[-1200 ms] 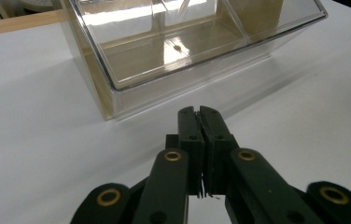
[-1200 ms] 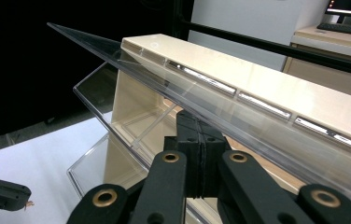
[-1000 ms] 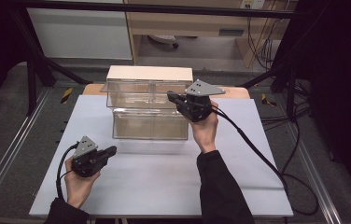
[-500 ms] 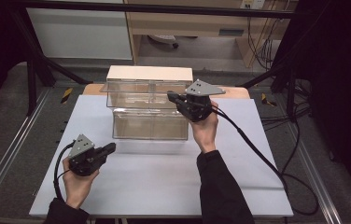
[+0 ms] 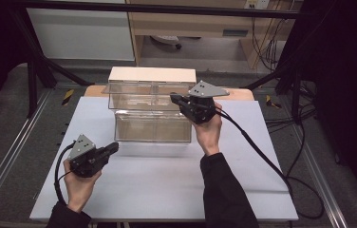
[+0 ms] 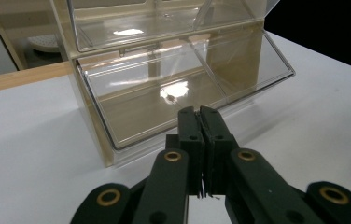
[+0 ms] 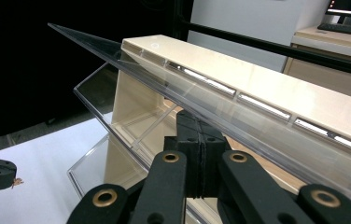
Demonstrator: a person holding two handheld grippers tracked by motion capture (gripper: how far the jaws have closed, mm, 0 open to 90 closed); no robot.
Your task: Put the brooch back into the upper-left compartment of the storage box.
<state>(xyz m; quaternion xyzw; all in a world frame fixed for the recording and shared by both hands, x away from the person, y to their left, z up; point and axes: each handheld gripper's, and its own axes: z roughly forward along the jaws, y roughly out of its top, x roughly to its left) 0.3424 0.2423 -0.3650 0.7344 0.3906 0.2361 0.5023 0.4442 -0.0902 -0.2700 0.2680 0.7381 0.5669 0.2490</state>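
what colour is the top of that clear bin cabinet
Cream or pale beige; the cabinet top shows best in the right gripper view.

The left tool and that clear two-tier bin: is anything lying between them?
No. The high view shows only bare white table between left tool and clear bin.

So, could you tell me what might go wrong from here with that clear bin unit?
The right gripper, jaws shut, sits at the tilted-out upper bin of the clear bin unit; a push could jam its thin clear front or shift the light unit on the table. The left gripper, shut, is not bracing it.
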